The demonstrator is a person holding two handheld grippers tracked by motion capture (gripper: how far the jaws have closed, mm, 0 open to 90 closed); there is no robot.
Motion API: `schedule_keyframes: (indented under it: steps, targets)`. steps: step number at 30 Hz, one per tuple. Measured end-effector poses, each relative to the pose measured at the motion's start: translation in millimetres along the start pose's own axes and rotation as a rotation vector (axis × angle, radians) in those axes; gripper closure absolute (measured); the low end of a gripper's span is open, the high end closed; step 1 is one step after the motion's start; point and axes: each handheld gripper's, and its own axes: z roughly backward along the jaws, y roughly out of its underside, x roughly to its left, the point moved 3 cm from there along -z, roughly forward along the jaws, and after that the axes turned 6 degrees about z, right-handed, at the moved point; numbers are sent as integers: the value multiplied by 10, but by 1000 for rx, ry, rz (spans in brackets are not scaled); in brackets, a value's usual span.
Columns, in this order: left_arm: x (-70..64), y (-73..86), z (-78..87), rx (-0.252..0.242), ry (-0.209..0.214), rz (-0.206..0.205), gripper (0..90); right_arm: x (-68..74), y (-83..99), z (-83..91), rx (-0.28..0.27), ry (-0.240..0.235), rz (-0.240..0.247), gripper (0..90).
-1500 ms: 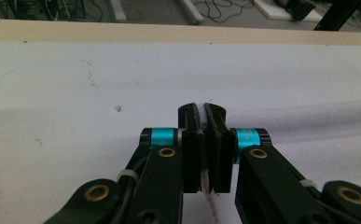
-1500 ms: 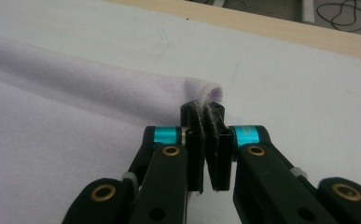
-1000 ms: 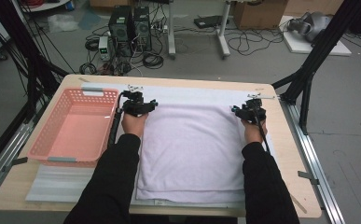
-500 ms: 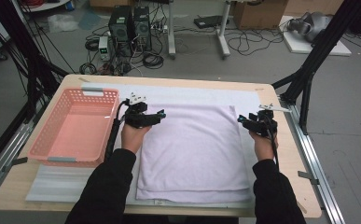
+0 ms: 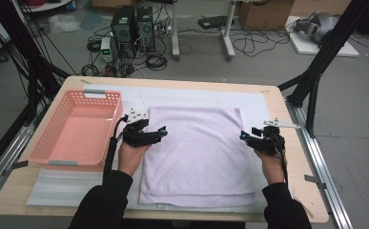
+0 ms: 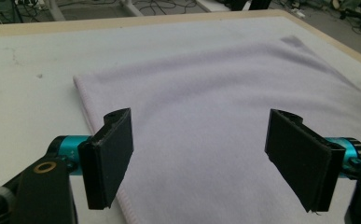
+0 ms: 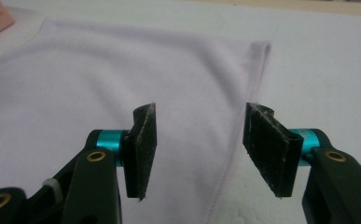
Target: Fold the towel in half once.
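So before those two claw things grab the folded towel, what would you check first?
1. Left gripper open: ok, its jaws stand wide apart.
2. Right gripper open: ok, jaws apart with nothing between them.
3. Towel lying flat and folded: ok, smooth, with layered edges at the near side.
4. Left jaws straddling the towel's left edge: ok in the left gripper view.
5. Right jaws straddling the towel's right hem: ok in the right gripper view.
6. Jaws low enough to catch every layer: cannot tell.
7. Pink basket out of the way: ok, it sits left of the towel.
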Motion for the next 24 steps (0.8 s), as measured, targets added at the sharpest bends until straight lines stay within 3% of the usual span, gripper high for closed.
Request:
schedule_keyframes:
  steps: [7, 14, 20, 24]
  targets:
    - [-23, 173, 106, 39, -9, -22, 241, 64, 174, 19, 85, 4, 25, 426]
    - [18, 323, 187, 69, -1, -30, 250, 46, 298, 71, 84, -15, 0, 425]
    - [139, 400, 172, 95, -61, 13, 274, -5, 358, 87, 76, 8, -1, 437]
    - [209, 425, 135, 111, -118, 24, 279, -43, 384, 38, 106, 33, -13, 461]
